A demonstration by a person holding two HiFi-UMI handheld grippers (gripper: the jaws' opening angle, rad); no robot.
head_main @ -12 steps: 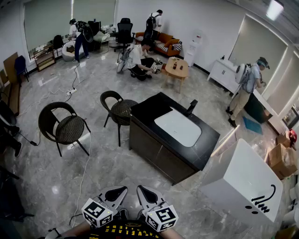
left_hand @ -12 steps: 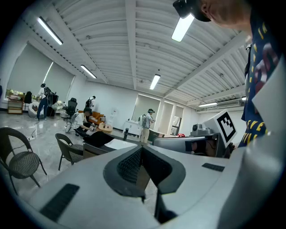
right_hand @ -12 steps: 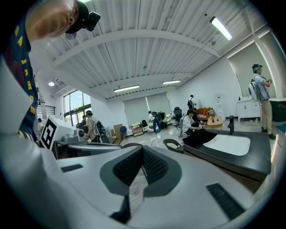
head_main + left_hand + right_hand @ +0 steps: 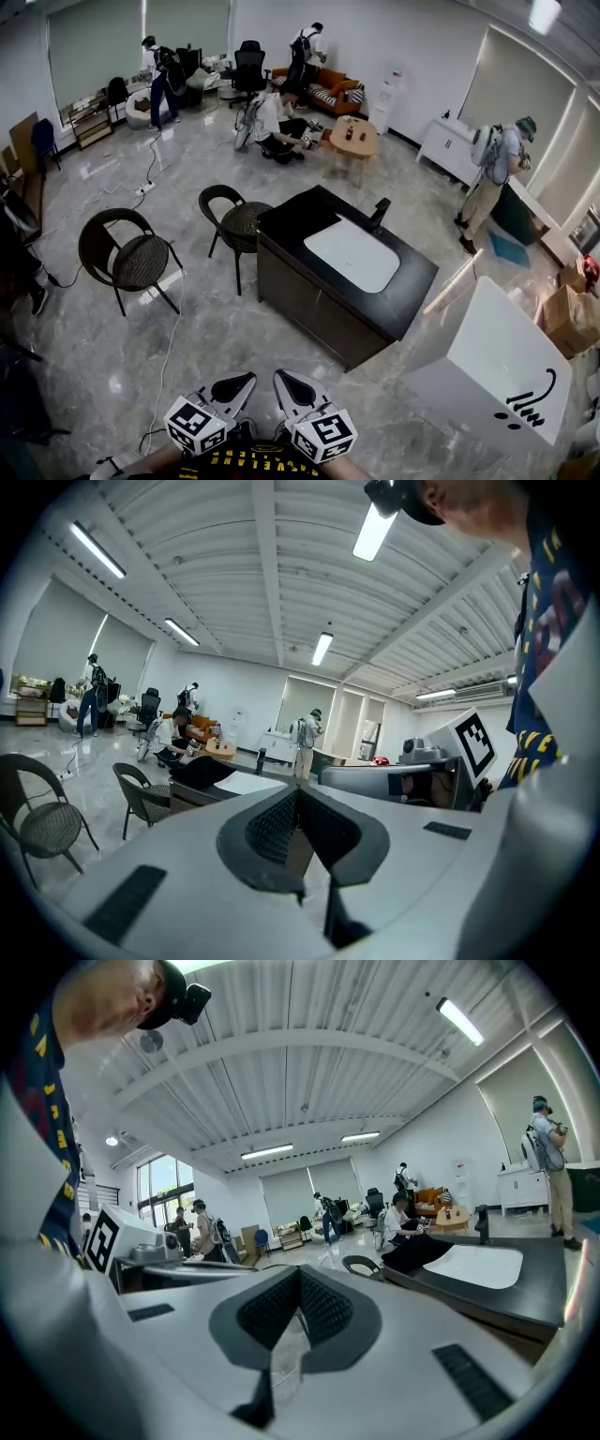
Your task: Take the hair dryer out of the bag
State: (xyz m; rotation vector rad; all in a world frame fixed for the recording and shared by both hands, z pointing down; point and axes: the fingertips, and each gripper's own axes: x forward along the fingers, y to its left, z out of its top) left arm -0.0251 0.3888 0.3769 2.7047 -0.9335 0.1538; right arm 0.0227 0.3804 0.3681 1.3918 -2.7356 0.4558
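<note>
The grey two-jaw left gripper point(image 4: 232, 386) and grey two-jaw right gripper point(image 4: 289, 385) sit side by side at six o'clock, both closed and empty, aimed near level.

**Camera positions**

Head view: high, facing steeply down across the room; left gripper point(image 4: 246, 379) and right gripper point(image 4: 280, 378) at the bottom edge. Each gripper view: close behind its own fingers point(image 4: 272, 829), facing almost level. All three share the black worktop point(image 4: 298, 217) and the wicker chairs point(image 4: 127, 251).
</note>
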